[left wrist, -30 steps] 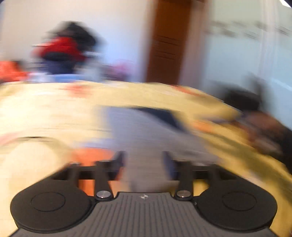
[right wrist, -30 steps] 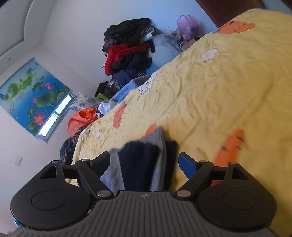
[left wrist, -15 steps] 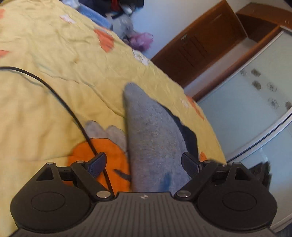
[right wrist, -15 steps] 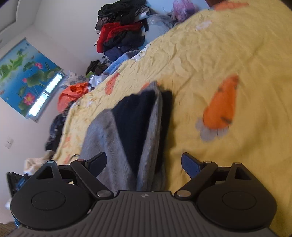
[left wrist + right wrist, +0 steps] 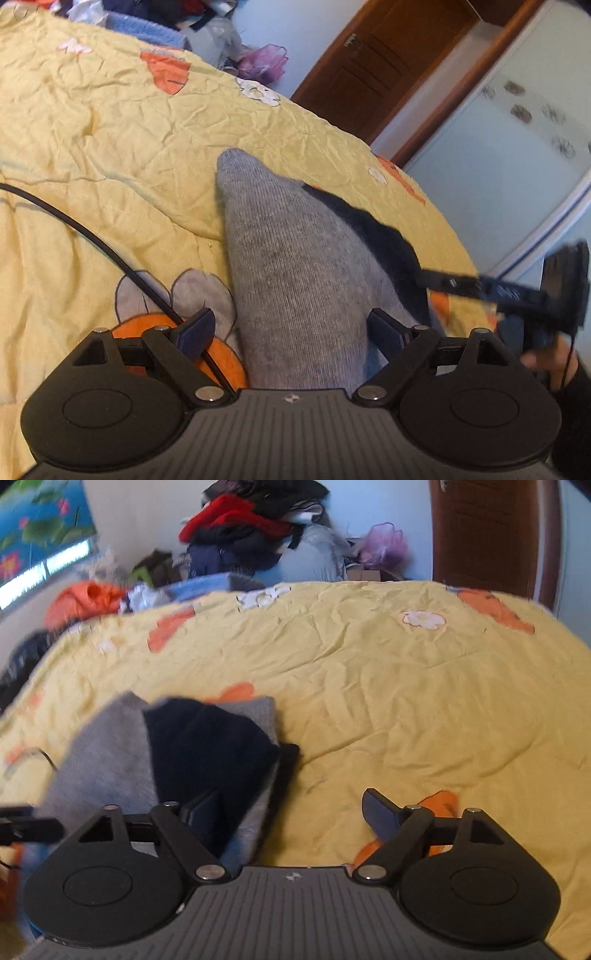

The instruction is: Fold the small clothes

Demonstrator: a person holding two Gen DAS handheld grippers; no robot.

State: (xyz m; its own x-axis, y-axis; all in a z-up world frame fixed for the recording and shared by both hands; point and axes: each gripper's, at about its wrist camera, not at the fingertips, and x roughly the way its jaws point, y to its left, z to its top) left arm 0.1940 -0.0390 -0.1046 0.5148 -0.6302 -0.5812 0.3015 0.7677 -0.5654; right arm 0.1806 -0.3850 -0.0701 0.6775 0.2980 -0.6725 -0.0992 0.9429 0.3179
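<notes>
A grey sock (image 5: 295, 280) with a dark navy part (image 5: 373, 236) lies folded on the yellow bedspread (image 5: 110, 122). My left gripper (image 5: 291, 332) is open, its fingers on either side of the sock's near end. In the right wrist view the same grey and navy sock (image 5: 192, 746) lies at the left, and my right gripper (image 5: 291, 812) is open over the bedspread (image 5: 406, 701), with its left finger (image 5: 203, 812) over the sock's near edge. The right gripper (image 5: 480, 286) also shows at the right of the left wrist view.
A black cable (image 5: 92, 236) runs across the bedspread at the left. A pile of clothes (image 5: 251, 528) and a purple bag (image 5: 384, 546) stand beyond the bed's far edge. A brown door (image 5: 487, 531) is at the far right.
The sock has come down onto the bedspread. My right gripper has swung to the right, so the sock now sits at its left finger instead of between both. The left gripper has opened wider.
</notes>
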